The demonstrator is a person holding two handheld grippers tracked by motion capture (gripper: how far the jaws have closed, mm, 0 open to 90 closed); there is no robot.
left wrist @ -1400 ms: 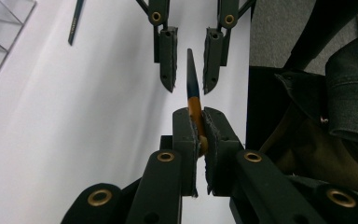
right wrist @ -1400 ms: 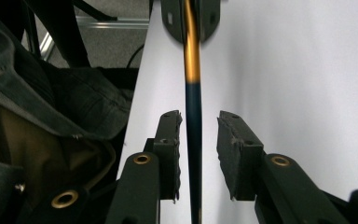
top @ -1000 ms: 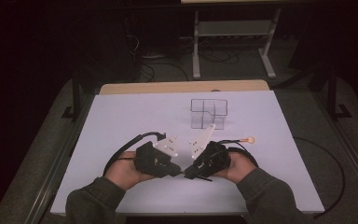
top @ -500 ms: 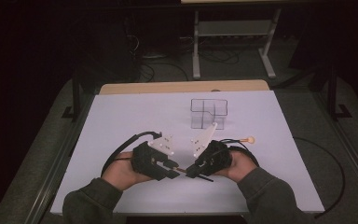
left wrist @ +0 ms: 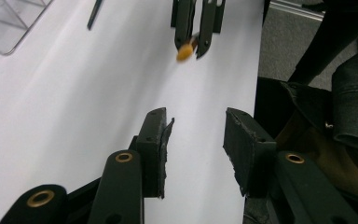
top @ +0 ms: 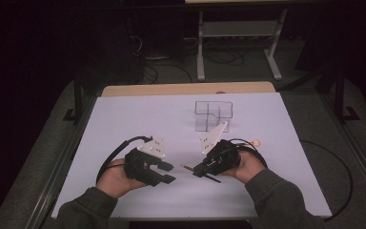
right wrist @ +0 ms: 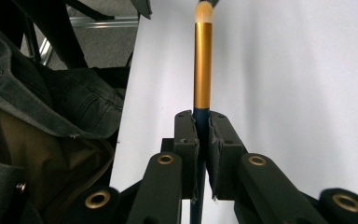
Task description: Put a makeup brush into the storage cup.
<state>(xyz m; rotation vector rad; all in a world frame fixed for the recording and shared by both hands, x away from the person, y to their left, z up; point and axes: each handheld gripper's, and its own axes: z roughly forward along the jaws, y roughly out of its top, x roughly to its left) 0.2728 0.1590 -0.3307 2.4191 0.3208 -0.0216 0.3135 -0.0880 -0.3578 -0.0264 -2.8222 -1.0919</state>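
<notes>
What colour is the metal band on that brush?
Gold, on the dark-handled makeup brush in the right claw; right gripper view shows it best.

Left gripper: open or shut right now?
Open. The left gripper has just been opening; its jaws stand apart with bare table between them, nothing held.

High overhead; 2 close views share table [top: 124,119].

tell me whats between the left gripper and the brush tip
Nothing: in the left gripper view, bare white table lies between the left gripper and the brush tip.
</notes>
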